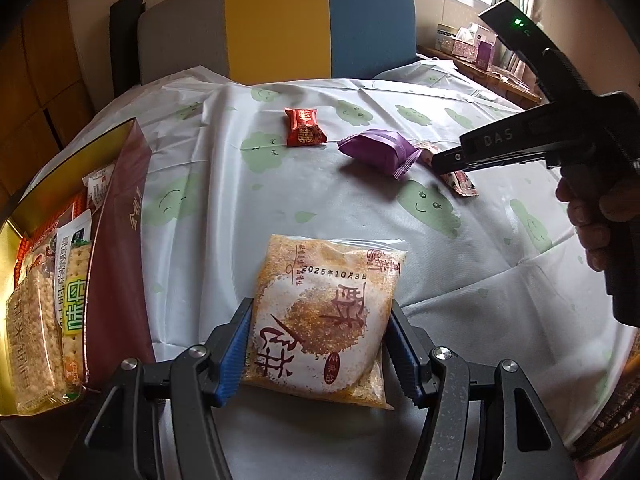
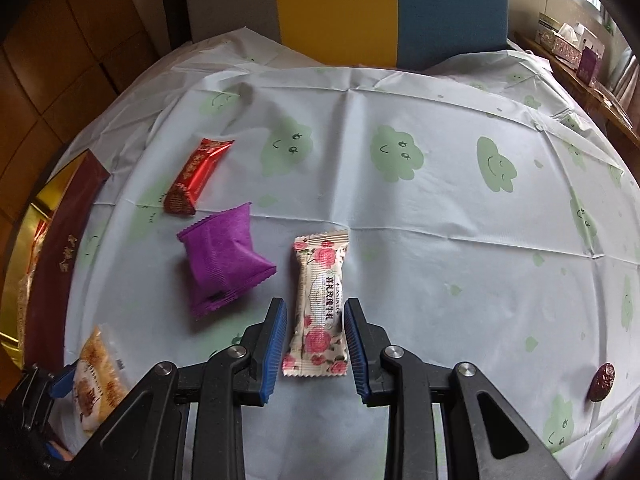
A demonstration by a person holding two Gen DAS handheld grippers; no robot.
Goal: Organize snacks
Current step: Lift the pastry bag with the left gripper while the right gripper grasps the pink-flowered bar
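My left gripper (image 1: 320, 344) is open, its blue pads on either side of an orange crispy-cake packet (image 1: 326, 320) lying on the tablecloth; the packet also shows in the right wrist view (image 2: 98, 376). My right gripper (image 2: 316, 344) is open around a rose-patterned candy bar (image 2: 318, 304), also seen in the left wrist view (image 1: 460, 180). A purple packet (image 2: 224, 264) (image 1: 380, 152) and a red packet (image 2: 196, 176) (image 1: 305, 127) lie further out. A maroon box with a gold inside (image 1: 120, 216) (image 2: 60, 248) at the left holds several snack packs (image 1: 48, 312).
A round table with a pale cloth printed with green clouds (image 2: 440, 220). A grey, yellow and blue chair back (image 1: 280, 24) stands at the far edge. A dark red date (image 2: 602, 382) lies at the right. A shelf with boxes (image 2: 576, 44) is at the far right.
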